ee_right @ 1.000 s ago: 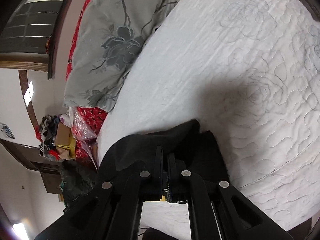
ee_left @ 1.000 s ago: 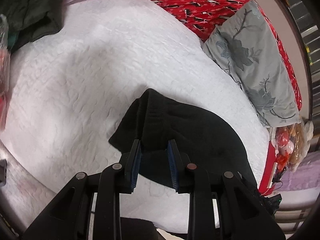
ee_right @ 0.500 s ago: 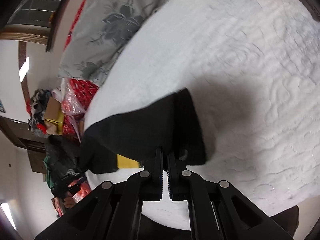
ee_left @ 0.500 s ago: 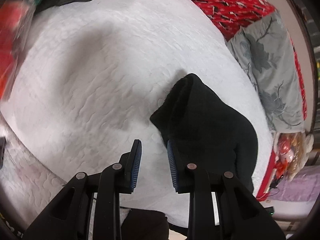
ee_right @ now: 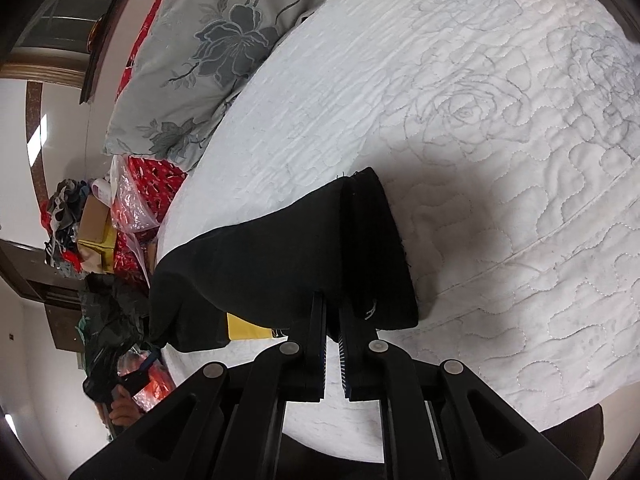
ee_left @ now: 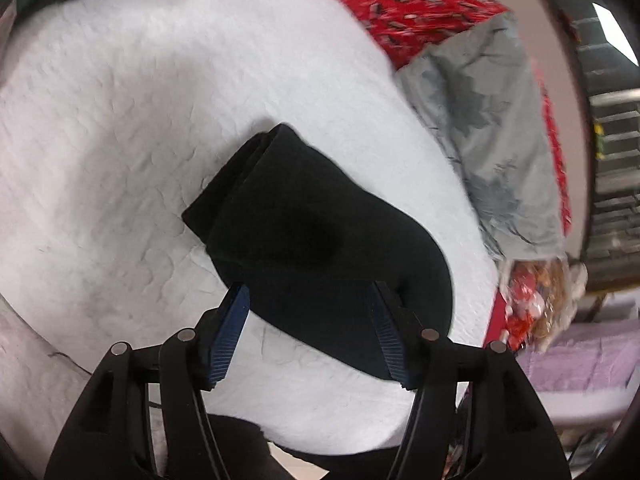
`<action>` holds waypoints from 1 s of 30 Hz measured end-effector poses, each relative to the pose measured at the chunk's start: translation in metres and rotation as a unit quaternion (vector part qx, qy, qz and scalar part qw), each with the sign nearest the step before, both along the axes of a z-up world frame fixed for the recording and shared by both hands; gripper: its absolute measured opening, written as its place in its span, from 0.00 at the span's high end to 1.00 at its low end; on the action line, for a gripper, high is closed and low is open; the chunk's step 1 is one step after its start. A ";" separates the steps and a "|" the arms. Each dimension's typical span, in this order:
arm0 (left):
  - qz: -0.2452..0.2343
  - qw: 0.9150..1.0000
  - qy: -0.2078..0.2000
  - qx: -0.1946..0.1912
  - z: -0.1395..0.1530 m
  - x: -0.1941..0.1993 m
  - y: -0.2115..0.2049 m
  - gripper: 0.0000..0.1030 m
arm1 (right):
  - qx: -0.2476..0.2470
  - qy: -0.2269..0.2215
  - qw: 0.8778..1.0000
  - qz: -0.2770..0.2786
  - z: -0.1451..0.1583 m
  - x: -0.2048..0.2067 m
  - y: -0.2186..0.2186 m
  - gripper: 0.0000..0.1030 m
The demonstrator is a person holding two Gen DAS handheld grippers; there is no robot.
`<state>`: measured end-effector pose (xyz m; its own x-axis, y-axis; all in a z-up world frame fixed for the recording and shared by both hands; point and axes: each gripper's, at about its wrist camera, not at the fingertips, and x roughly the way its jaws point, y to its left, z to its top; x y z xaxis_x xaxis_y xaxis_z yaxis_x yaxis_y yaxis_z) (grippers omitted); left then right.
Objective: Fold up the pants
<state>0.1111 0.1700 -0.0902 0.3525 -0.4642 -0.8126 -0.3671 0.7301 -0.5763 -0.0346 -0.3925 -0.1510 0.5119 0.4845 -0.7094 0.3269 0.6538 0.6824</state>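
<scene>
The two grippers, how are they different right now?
The left gripper stands wide open, its jaws having just been opening above the black pants, pinching nothing. The right gripper is shut on the pants' edge, holding it up off the white quilt. Both have black fingers with blue pads.

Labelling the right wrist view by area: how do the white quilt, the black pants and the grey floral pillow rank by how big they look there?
1. white quilt, by far the largest.
2. black pants.
3. grey floral pillow.
The pants and pillow look close in area, and the pants lie much nearer the camera, so their order is unsure.
</scene>
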 end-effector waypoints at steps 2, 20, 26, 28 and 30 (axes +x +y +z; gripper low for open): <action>0.016 1.000 0.008 -0.003 -0.005 0.007 0.000 0.42 | -0.003 0.000 1.000 0.002 0.002 0.002 0.001 0.93; 0.014 1.000 -0.010 0.011 0.029 0.006 0.024 0.98 | -0.043 -0.070 0.996 0.037 0.050 0.024 -0.006 0.97; 0.029 0.998 0.055 0.004 -0.024 -0.012 0.040 0.98 | -0.041 -0.013 0.999 0.031 0.001 -0.008 -0.010 0.97; 0.028 0.997 0.067 0.003 -0.031 -0.015 0.043 0.98 | -0.040 -0.008 0.999 0.029 -0.003 -0.012 -0.010 0.97; 0.028 0.997 0.070 -0.004 -0.033 -0.017 0.045 0.98 | -0.052 -0.004 0.998 0.036 -0.004 -0.015 -0.009 0.94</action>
<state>0.0939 0.2153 -0.1234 0.2608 -0.4541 -0.8519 -0.4848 0.7015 -0.5223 -0.0491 -0.4013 -0.1547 0.4837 0.4448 -0.7538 0.2713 0.7427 0.6123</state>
